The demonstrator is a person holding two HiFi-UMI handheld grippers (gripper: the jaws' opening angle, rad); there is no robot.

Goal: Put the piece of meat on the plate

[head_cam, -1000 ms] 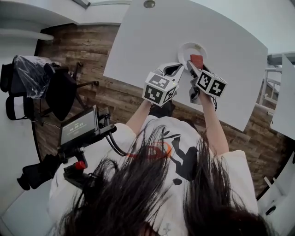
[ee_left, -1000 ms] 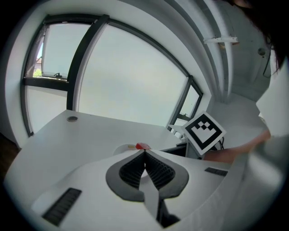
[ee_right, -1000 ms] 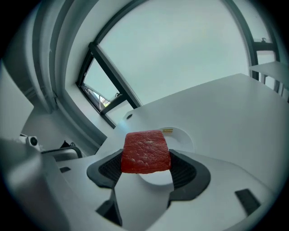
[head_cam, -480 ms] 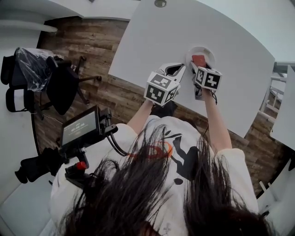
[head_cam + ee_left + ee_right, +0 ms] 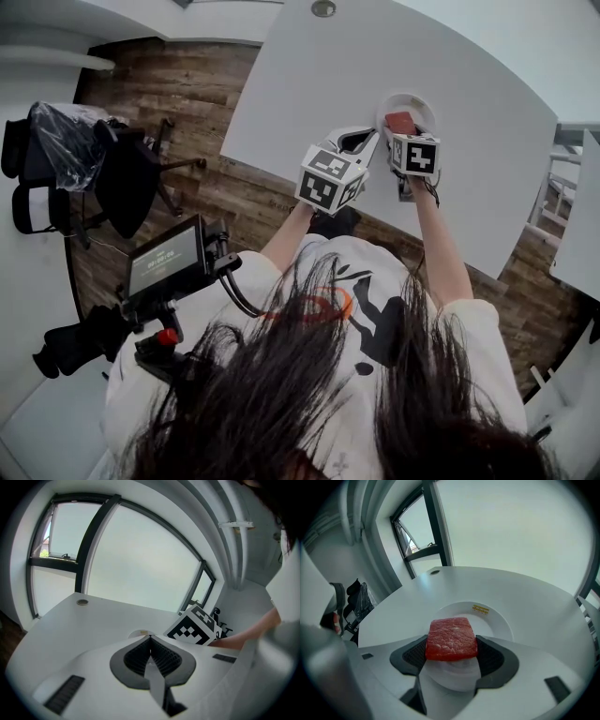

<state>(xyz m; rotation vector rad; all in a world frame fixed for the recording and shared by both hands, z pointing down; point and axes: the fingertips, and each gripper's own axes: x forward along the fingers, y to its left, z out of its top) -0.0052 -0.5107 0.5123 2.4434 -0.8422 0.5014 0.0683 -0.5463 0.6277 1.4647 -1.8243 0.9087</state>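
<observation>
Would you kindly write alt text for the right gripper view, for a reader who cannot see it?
The right gripper holds a flat red piece of meat between its dark padded jaws, over a white plate on a white table. A dark-framed window stands behind.

The bench (image 5: 309, 84) has a smooth, matt white top, with a small, dull, metal-looking ring (image 5: 323, 8) set near its far edge. The plate (image 5: 499, 620) is white, smooth and glossy, with a small yellow paper sticker (image 5: 480, 609) on its rim. The piece of meat (image 5: 451, 638) is red, with a grainy, faintly marbled surface and a soft sheen. The right gripper (image 5: 452, 657) and the left gripper (image 5: 151, 644) have smooth, matt white plastic shells. Their pads (image 5: 492, 656) are dark grey, ribbed and rubbery-looking. The floor (image 5: 169, 84) is brown wood planking with visible grain. A clear plastic sheet (image 5: 66, 141) is crinkled and shiny.
</observation>
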